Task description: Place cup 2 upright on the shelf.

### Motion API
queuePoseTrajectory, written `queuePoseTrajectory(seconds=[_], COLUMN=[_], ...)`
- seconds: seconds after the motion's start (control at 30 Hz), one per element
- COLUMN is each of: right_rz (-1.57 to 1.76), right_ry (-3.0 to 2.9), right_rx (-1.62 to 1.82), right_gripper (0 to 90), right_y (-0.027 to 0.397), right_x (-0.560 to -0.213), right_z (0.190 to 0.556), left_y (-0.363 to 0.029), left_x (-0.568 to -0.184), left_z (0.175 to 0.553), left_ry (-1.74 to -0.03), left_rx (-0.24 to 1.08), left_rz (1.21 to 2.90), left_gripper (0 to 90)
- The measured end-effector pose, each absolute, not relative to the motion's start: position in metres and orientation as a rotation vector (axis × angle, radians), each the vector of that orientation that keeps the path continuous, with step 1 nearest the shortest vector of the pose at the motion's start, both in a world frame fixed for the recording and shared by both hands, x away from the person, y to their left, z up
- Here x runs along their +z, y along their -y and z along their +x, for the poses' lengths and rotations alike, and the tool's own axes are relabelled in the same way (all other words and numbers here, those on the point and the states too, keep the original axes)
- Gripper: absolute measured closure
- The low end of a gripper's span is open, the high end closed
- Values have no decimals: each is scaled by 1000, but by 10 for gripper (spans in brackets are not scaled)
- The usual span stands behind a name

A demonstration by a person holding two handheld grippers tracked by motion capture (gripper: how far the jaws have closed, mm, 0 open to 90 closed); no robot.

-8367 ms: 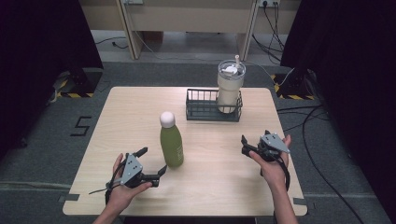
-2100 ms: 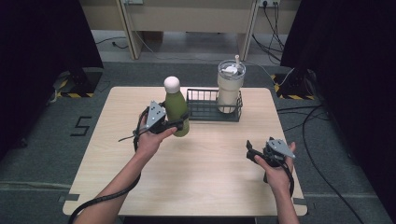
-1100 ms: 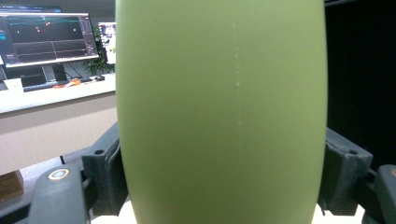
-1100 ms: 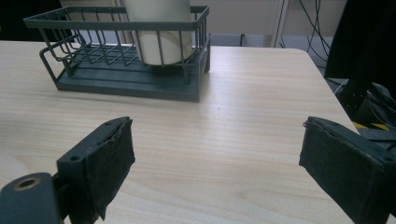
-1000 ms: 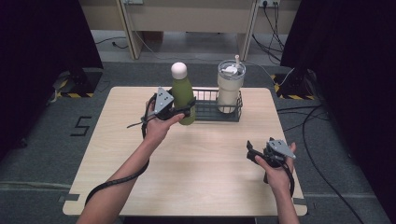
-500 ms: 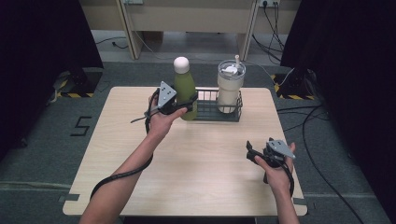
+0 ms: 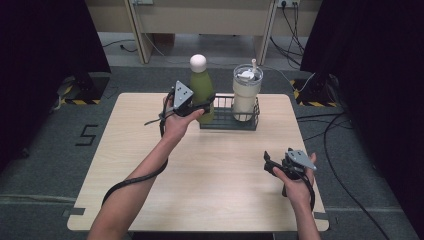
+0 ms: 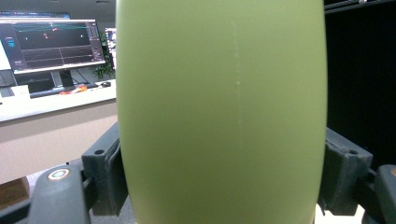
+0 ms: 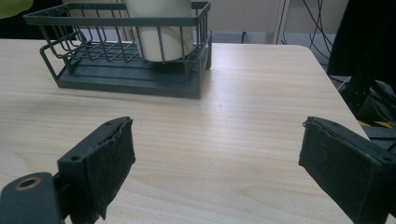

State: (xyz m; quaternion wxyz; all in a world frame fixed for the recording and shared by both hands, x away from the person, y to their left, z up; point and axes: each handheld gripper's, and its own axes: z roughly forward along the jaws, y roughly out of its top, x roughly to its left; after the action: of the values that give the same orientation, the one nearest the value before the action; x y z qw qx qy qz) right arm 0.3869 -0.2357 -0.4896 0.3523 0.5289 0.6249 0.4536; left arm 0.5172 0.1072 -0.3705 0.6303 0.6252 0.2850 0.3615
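My left gripper (image 7: 202, 106) is clamped on the green bottle (image 7: 202, 92), both jaws pressed flat against its body, as the left gripper view shows on either side of the bottle (image 8: 219, 112). I have it at about mid-body, well below the white cap (image 7: 198, 62). The bottle is upright, at the left end of the wire basket (image 7: 227, 122), beside the lidded tumbler (image 7: 246, 95) that stands in the basket's right half. I cannot tell whether its base is over the rim or just outside it.

I judge the bottle stiff and smooth, so it may slip if I loosen; if full, it is weighty, and a mid-body hold keeps it from tipping. The thin wire rim could catch its base.

My right gripper (image 7: 272, 166) rests low near the table's right front, jaws wide apart with nothing between them, in its own view aimed at the basket (image 9: 126, 70).

The table (image 7: 215, 190) is pale wood, level and bare in front. Around it: grey floor, dark curtains, cables; monitors (image 8: 51, 44) sit on a desk beyond.
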Motion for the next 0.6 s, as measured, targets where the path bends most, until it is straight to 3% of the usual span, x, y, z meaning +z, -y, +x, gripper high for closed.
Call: queuePoseTrajectory(seconds=[0.6], right_rz=[1368], right_ry=[-1617], right_rx=[1173], right_gripper=[104], right_y=[237], right_x=[-490], right_z=[387], left_y=[-98], left_x=[-367], left_z=[538], left_ry=[-676], left_rx=[842], left_rz=[1412], left_gripper=[201])
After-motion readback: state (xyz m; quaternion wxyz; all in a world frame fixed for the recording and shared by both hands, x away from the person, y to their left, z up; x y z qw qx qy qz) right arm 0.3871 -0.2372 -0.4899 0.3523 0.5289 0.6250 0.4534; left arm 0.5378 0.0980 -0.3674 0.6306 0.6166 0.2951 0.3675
